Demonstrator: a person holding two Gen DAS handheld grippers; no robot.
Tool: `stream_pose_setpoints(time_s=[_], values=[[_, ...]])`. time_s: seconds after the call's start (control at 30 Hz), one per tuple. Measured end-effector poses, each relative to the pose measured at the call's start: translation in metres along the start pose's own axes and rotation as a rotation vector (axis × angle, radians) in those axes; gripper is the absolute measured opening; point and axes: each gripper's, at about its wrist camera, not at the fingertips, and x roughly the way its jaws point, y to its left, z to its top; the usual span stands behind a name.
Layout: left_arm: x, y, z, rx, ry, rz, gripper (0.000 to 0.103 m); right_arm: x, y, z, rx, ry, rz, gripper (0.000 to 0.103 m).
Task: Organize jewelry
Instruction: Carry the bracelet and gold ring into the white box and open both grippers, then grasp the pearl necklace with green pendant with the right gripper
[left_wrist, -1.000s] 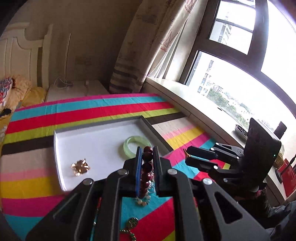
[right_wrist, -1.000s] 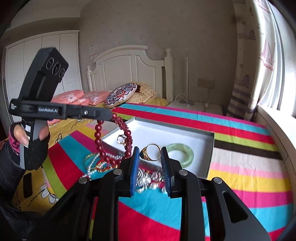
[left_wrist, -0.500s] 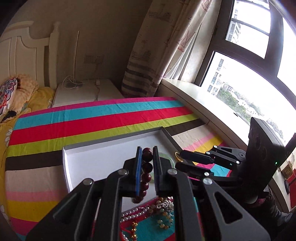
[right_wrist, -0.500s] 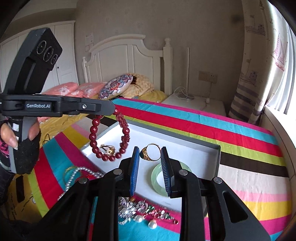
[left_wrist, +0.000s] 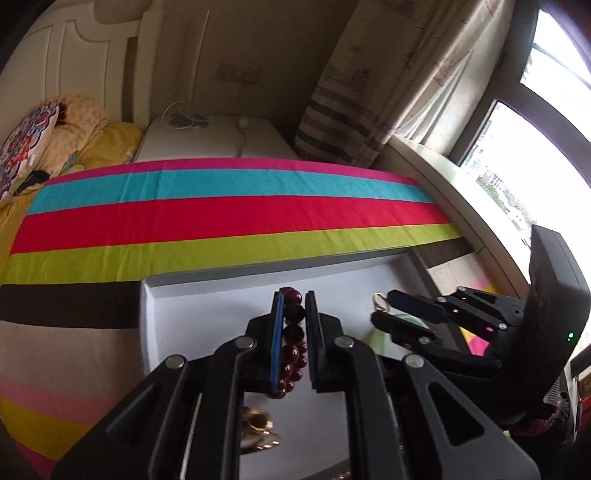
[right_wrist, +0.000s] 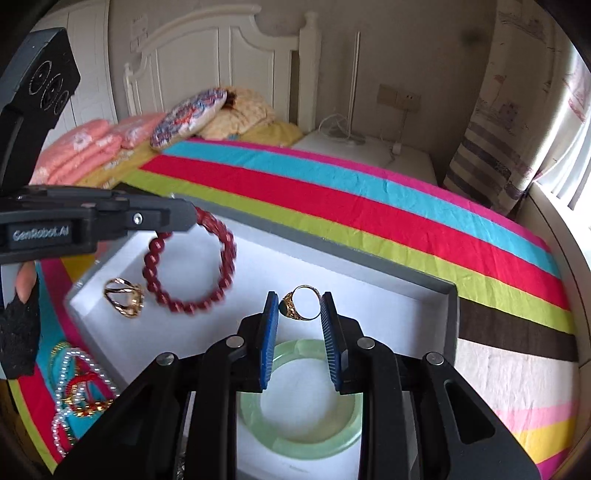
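**Two hand-held grippers carry jewelry over a white tray on a striped bed**

From the right wrist view, going left to right, we see first a loose heap of white pearl strands and coloured bangles (right_wrist: 79, 387) lying on the rainbow-striped bedspread (right_wrist: 369, 206), outside the tray. A gloved hand (right_wrist: 18, 325) holds the left hand-held gripper (right_wrist: 186, 218), whose jaws are clamped together on a dark red round-bead bracelet (right_wrist: 192, 266). The bracelet hangs in a loop above the shallow white tray with a grey rim (right_wrist: 452, 325).

Beneath it, on the tray floor near the left wall, lies a gold openwork ring (right_wrist: 123, 297). Further right, the right hand-held gripper (right_wrist: 298, 314) pinches a gold ring with a dark stone (right_wrist: 301, 302) between its blue pads, raised over the tray. Directly below that gripper, a pale green jade bangle (right_wrist: 299, 428) rests flat inside the tray.

In the left wrist view, we see the red beads (left_wrist: 293, 339) squeezed between the left pads, and the right gripper (left_wrist: 384, 312) off to the right.
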Motion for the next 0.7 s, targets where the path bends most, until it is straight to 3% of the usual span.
stream_pose_setpoints(time_s=[0.27,0.33,0.4,0.5,0.67,0.7], values=[[0.003,0.038,0.000,-0.037,0.028,0.072,0.012,0.028,0.001,0.013,-0.041,0.076,-0.019,0.026],[0.002,0.041,0.001,-0.044,0.017,0.094,0.021,0.032,-0.001,0.016,-0.036,0.090,-0.023,0.026],[-0.005,0.042,-0.001,-0.064,-0.010,0.104,0.053,0.037,-0.002,0.018,-0.026,0.110,-0.042,0.027],[-0.027,0.038,-0.010,-0.067,-0.086,0.144,0.083,0.029,-0.006,0.018,0.008,0.080,-0.030,0.039],[-0.078,0.019,-0.036,0.025,-0.212,0.300,0.101,-0.026,-0.020,0.010,0.066,-0.070,-0.018,0.050],[-0.090,0.015,-0.043,0.045,-0.248,0.336,0.101,-0.044,-0.023,0.007,0.087,-0.116,-0.019,0.057]])
